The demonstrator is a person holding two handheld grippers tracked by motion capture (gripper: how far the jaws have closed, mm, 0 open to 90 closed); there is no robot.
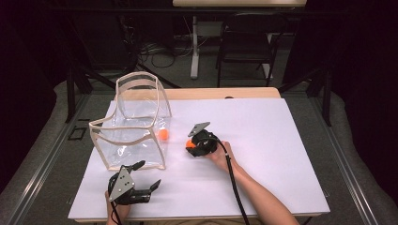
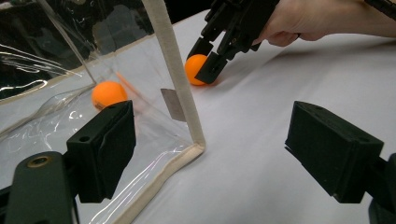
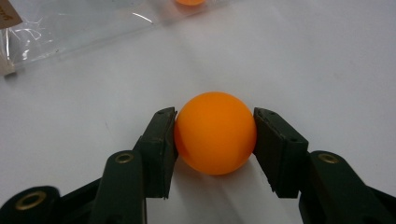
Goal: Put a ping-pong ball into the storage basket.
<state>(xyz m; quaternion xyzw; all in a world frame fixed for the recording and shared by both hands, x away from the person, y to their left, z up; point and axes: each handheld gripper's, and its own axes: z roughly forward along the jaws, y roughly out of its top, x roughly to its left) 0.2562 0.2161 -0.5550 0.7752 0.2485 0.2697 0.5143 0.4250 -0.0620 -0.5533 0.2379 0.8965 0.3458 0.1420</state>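
The right gripper (image 3: pixel 215 140) has its pads pressed on an orange ball (image 3: pixel 215 132) that rests on the white counter (image 1: pixel 281 140), just to the right of the clear pouch (image 1: pixel 133 126). A second ball (image 1: pixel 163 134) lies inside that pouch. The left gripper (image 2: pixel 224 149) stands wide and empty at the pouch's near corner.

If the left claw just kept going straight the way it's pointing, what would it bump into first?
Probably the clear bag: its cream-edged corner stands just ahead between the open left claw jaws. Depth is hard to judge.
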